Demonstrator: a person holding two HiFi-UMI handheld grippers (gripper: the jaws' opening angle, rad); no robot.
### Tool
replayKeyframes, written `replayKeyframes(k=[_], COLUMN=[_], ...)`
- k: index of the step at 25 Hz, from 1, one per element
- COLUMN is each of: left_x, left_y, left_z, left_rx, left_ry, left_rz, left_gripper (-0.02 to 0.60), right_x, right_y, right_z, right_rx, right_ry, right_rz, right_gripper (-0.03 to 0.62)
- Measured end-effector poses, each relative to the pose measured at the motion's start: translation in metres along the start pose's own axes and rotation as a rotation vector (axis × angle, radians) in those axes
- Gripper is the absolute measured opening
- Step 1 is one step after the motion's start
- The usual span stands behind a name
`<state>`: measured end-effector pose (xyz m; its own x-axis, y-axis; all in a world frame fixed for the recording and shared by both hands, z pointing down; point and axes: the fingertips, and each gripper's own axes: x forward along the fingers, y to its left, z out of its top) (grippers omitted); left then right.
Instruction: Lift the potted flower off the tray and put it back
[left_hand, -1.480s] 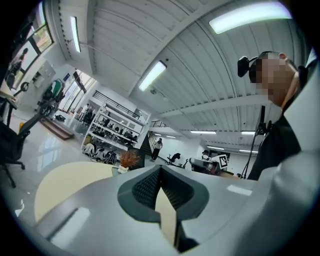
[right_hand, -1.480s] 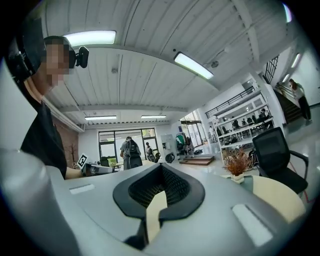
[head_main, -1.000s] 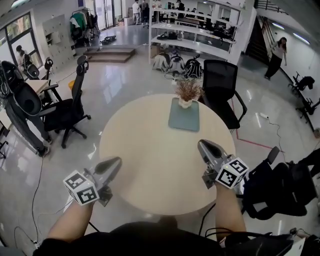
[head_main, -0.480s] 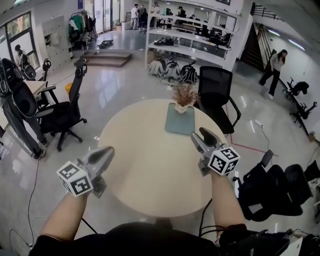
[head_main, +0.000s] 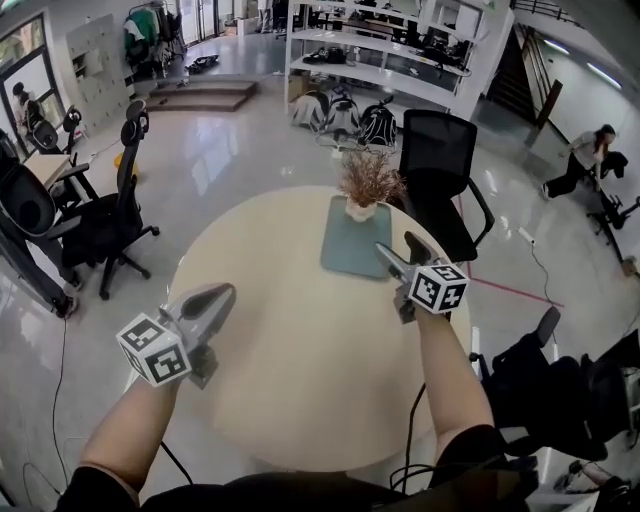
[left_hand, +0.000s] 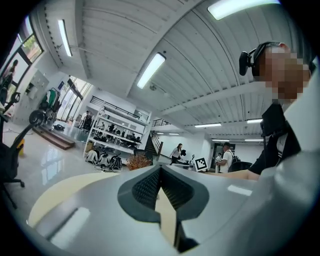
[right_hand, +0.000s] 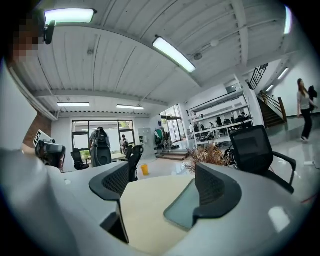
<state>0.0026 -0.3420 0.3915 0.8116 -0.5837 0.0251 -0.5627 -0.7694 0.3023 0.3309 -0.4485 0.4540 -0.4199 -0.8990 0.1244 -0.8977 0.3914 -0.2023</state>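
The potted flower (head_main: 366, 185), dry brown sprigs in a small white pot, stands at the far end of a teal tray (head_main: 350, 255) on the round beige table (head_main: 300, 350). My right gripper (head_main: 400, 250) hovers at the tray's near right corner, a short way from the pot. Its jaws are opening and nothing is between them. In the right gripper view the flower (right_hand: 207, 155) and tray (right_hand: 181, 206) lie just ahead of the right gripper (right_hand: 162, 172). My left gripper (head_main: 222, 292) is shut and empty over the table's left side, with the flower (left_hand: 138, 161) far ahead of its tip (left_hand: 160, 167).
A black office chair (head_main: 440, 170) stands right behind the table near the flower. More chairs (head_main: 100, 215) are on the left. White shelving (head_main: 380, 60) fills the back. Dark bags (head_main: 560, 400) sit on the floor at right, and a person (head_main: 590, 155) is at the far right.
Both grippers have moved forward over the table, the right one up to the tray's near corner. The right jaws went from shut to open. The left stays shut.
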Motion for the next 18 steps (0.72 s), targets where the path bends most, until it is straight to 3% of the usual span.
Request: replayKeyframes(k=[9,18], left_x=[0.078,0.102], left_y=[0.062,0.096], left_z=[-0.051,-0.095], left_rx=[-0.031,-0.078], left_ry=[0.053,0.09], left_rz=[0.019,0.035], left_gripper=[0.0,0.0], right_x=[0.122,0.214], right_y=[-0.111,-0.194], right_z=[-0.075,-0.135], right_rx=[-0.054,-0.045], right_ry=[0.142,0.23], right_rz=[-0.052,-0.087], right_gripper=[0.554,0.601])
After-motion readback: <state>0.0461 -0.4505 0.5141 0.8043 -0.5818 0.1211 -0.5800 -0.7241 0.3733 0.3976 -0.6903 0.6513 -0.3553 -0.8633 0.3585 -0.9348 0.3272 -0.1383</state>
